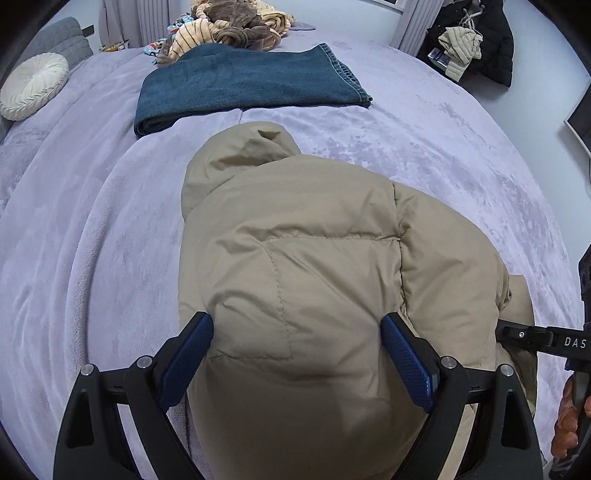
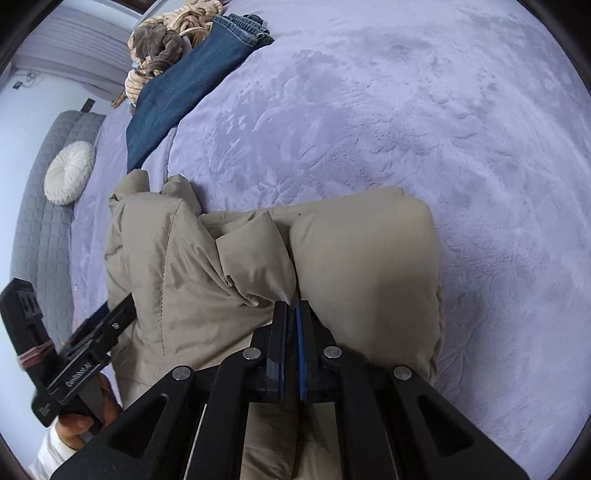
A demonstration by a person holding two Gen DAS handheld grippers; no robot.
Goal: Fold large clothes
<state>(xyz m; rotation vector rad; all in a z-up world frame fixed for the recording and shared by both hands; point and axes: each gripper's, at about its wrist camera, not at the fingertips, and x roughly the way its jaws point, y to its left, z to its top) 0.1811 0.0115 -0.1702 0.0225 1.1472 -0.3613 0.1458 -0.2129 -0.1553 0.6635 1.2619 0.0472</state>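
A beige puffer jacket (image 1: 314,240) lies partly folded on the lilac bed cover (image 1: 443,147), hood pointing away from me. My left gripper (image 1: 297,325) stands open wide over its near end, and the padded bulk bulges up between the blue pads (image 1: 406,354). In the right wrist view, my right gripper (image 2: 293,306) is shut on a crease of the jacket (image 2: 184,277), between the body and a rolled-over padded part (image 2: 369,266). Its tip (image 1: 508,332) also shows at the jacket's right edge in the left wrist view.
Folded blue jeans (image 1: 240,81) lie beyond the hood, with a heap of striped and brown clothes (image 1: 236,26) behind them. A round white cushion (image 1: 33,86) rests by the grey headboard (image 2: 40,221). Dark clothes (image 1: 476,37) hang at the far right. A hand (image 2: 77,424) holds the left gripper.
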